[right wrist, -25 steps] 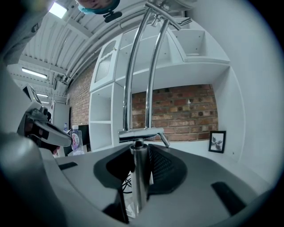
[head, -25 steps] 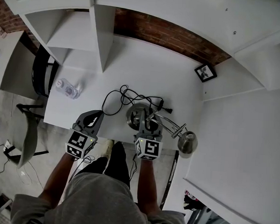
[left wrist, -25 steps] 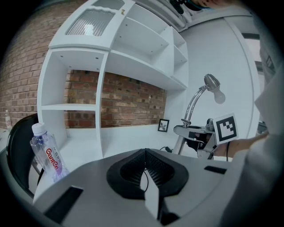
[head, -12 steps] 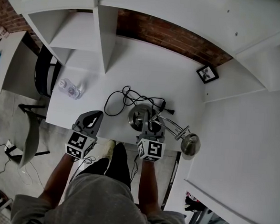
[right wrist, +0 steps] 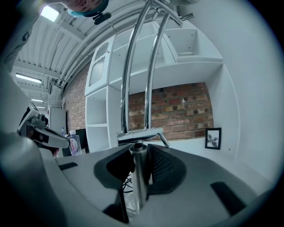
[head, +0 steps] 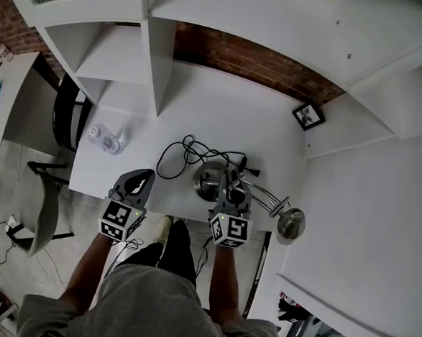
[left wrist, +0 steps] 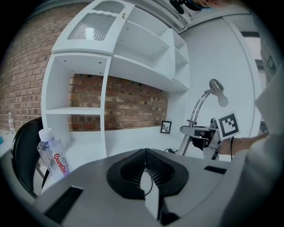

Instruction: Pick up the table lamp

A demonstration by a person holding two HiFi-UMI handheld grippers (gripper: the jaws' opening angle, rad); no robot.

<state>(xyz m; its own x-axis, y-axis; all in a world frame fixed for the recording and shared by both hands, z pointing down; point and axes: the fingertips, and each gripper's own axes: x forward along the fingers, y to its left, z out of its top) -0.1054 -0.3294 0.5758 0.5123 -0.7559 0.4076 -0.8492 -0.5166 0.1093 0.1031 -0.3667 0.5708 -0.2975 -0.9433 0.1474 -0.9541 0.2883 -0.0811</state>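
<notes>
Gripping: my right gripper is clamped on the upright stem of the chrome table lamp, with the ribbed black pads pressing it from both sides.
Lamp position: it is near the front edge of the white desk. In the head view its round base lies just ahead of my right gripper. I cannot tell whether the base rests on the desk or hangs clear of it.
Lamp arm: in the right gripper view two thin chrome rods climb from a crossbar just above the jaws. In the head view the arm reaches off to the right, and the dome-shaped lamp head shows by the desk's front right corner.
Left gripper: the jaw tips are together with nothing between them. I hold it at the desk's front edge, left of the lamp and apart from it.
Cord: a black power cord lies in loose loops on the desk, behind the base and to its left.
Bottle: a clear plastic water bottle with red print stands upright at the desk's left end, well apart from the lamp.
Frame: a small black picture frame stands at the back right of the desk.
Surroundings: white shelving rises over the desk's left part, against a red brick wall. A black chair sits off the left end.
</notes>
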